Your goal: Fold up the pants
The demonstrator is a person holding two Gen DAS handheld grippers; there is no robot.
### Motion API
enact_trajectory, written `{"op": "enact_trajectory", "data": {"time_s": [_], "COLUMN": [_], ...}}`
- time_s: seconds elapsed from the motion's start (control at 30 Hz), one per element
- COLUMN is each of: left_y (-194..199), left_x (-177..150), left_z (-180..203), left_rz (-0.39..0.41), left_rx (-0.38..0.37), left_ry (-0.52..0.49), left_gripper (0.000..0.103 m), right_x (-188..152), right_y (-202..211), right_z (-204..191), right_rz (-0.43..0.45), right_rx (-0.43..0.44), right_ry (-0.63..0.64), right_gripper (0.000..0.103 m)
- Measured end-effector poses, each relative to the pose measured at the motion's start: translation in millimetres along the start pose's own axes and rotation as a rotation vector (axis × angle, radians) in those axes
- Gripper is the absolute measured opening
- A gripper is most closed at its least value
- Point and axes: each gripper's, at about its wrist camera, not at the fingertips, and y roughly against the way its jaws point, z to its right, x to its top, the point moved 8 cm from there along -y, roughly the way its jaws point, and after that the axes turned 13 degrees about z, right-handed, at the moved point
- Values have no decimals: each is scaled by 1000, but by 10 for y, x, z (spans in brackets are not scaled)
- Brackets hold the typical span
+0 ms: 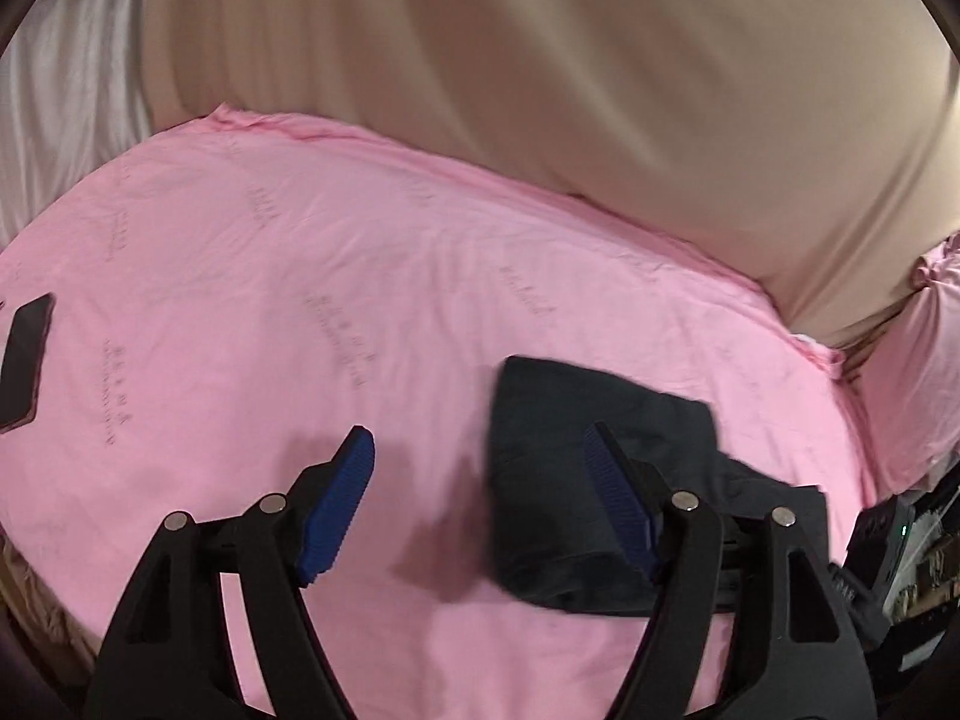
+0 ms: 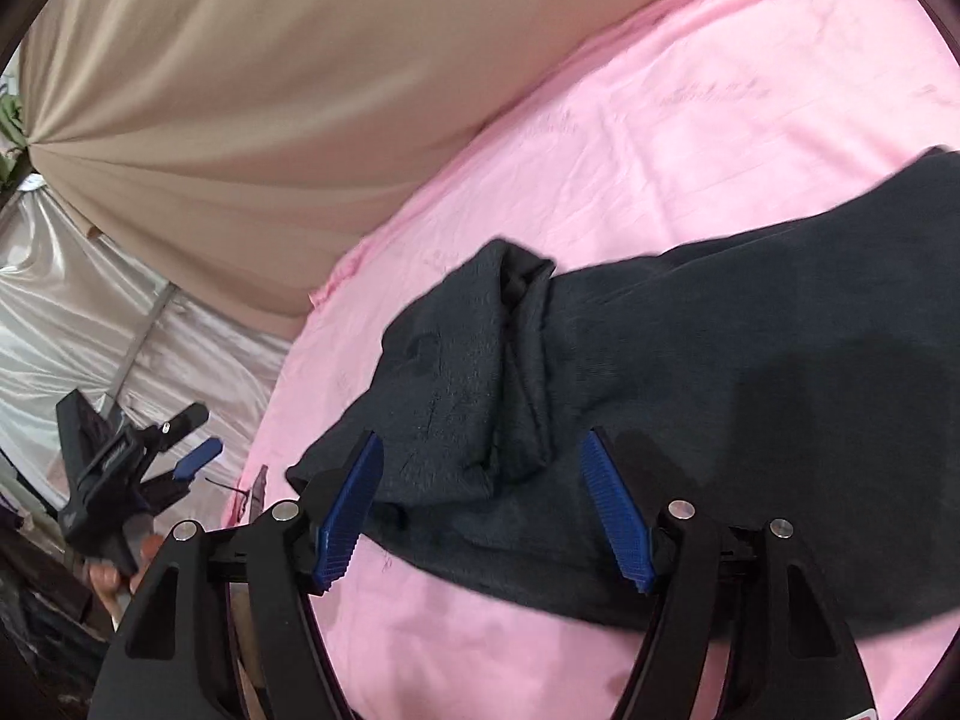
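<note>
The dark folded pants (image 1: 540, 450) lie on the pink sheet (image 1: 270, 300) at the lower right of the left wrist view. My left gripper (image 1: 477, 444) hovers open above their left edge, nothing pinched; its right finger overlaps the cloth in the picture. In the right wrist view the pants (image 2: 750, 360) stretch from centre to right, with a bunched, rumpled end (image 2: 480, 360) toward the middle. My right gripper (image 2: 480, 444) stands open over that bunch, its blue pads (image 2: 351, 510) on either side without squeezing it. The left gripper (image 2: 198, 435) shows at the far left, open, held in a hand (image 2: 108, 576).
A dark phone (image 1: 24, 360) lies on the sheet at the left edge. A beige drape (image 1: 540, 90) backs the bed, with white satin cloth (image 1: 60, 120) beside it. A pink pillow (image 1: 918, 360) and dark clutter (image 1: 912, 552) sit off the right side.
</note>
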Motion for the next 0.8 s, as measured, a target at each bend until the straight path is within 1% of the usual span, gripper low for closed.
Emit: {"op": "enact_trajectory", "data": {"time_s": [0.07, 0.1, 0.13, 0.17, 0.2, 0.23, 0.27, 0.33, 0.37, 0.43, 0.47, 0.5, 0.53, 0.57, 0.6, 0.63, 0.67, 0.7, 0.73, 0.77, 0.8], "left_y": [-40, -93, -114, -146, -177, -189, -218, -268, -252, -232, -237, -248, -261, -302, -336, -387, -454, -514, -558, -575, -585], "left_x": [-99, -164, -221, -286, -326, -382, -431, -466, -464, -455, -466, -477, -495, -526, -542, -574, -616, -653, -688, -697, -710], "left_z": [-135, -133, -155, -218, -266, -295, -322, -331, -324, -286, -251, -215, -178, -98, -38, 40, 152, 271, 402, 496, 615], "left_rz": [-22, -37, -50, -66, -77, -87, -105, -115, -113, -106, -107, -109, -112, -122, -131, -145, -165, -187, -208, -219, -228], "left_rx": [20, 23, 27, 38, 44, 49, 54, 47, 41, 27, 17, 9, 2, -13, -23, -35, -53, -73, -99, -119, -144], "left_ry": [6, 8, 10, 13, 14, 13, 15, 24, 29, 25, 21, 19, 18, 10, 2, -5, -14, -22, -29, -34, -41], "left_gripper": [71, 71, 71, 71, 72, 72, 72, 72, 72, 72, 76, 79, 79, 79, 79, 79, 80, 80, 79, 80, 80], "right_x": [-59, -77, -82, -85, -85, -39, 53, 299, 436, 658, 718, 763, 782, 778, 710, 624, 482, 371, 305, 308, 331], "right_y": [-226, -302, -364, -398, -426, -403, -321, -28, 200, 686, 870, 1054, 1204, 1294, 1292, 1251, 1170, 1122, 1130, 1199, 1268], "right_z": [-61, -104, -159, -212, -337, -470, -636, -959, -1099, -1165, -1096, -947, -734, -408, -80, 213, 598, 826, 919, 887, 830], "right_rz": [-33, -33, -25, -27, -49, -51, -31, 39, 79, 178, 208, 234, 256, 261, 227, 184, 123, 84, 96, 132, 152], "right_rx": [-33, -51, -87, -118, -80, -32, 1, 69, 88, 50, 24, -25, -100, -209, -290, -348, -423, -466, -438, -400, -389], "right_ry": [18, 38, 77, 119, 124, 101, 114, 150, 173, 243, 254, 254, 251, 246, 232, 200, 137, 96, 56, 42, 54], "right_gripper": [68, 68, 59, 35, 23, 18, 17, 17, 17, 17, 17, 17, 17, 18, 19, 20, 20, 20, 23, 25, 26]}}
